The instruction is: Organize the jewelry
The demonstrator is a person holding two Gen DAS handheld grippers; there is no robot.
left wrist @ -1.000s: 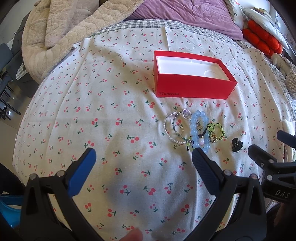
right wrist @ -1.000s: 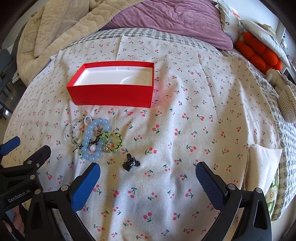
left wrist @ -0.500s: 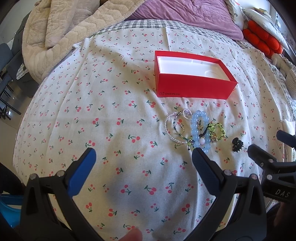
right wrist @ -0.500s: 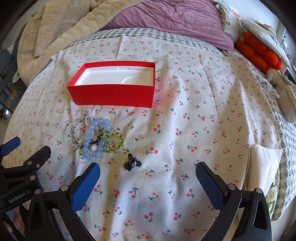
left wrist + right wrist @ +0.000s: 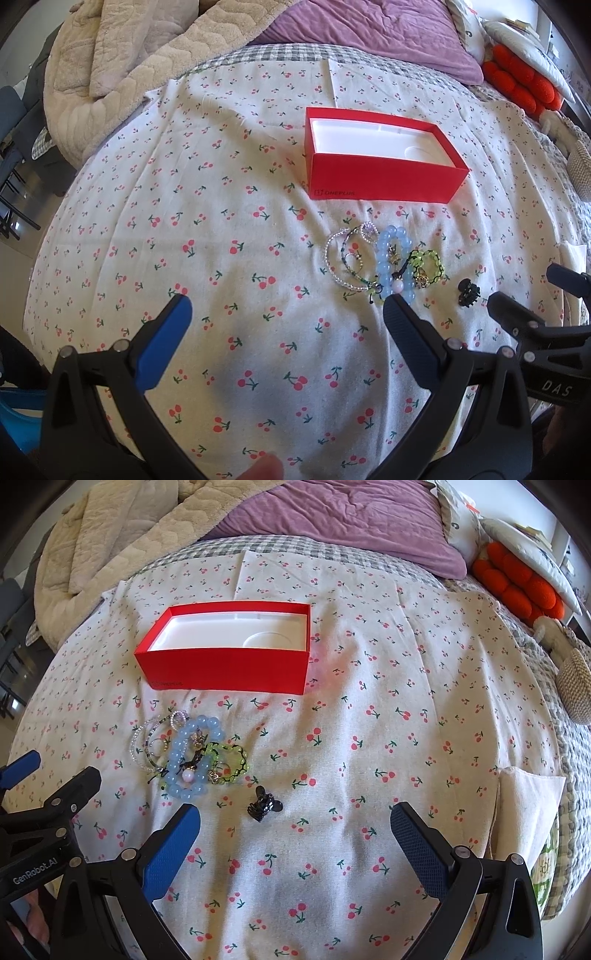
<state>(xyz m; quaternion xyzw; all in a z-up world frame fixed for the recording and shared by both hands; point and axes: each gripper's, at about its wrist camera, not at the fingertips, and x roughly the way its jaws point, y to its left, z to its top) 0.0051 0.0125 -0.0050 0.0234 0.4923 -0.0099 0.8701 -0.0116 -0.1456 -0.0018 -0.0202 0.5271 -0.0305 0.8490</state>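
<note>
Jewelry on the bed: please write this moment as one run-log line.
left gripper: open, empty | right gripper: open, empty | bracelets: piled on cloth | black clip: beside pile | red box: open, empty

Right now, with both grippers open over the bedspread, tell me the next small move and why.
Probably ease the right gripper forward and down onto the small black claw clip. It lies alone just ahead of the open jaws, apart from the tangled bead bracelets, and the red cardboard box stands empty.

Both wrist views overlook the red box (image 5: 384, 173) and bed (image 5: 369, 738).
</note>
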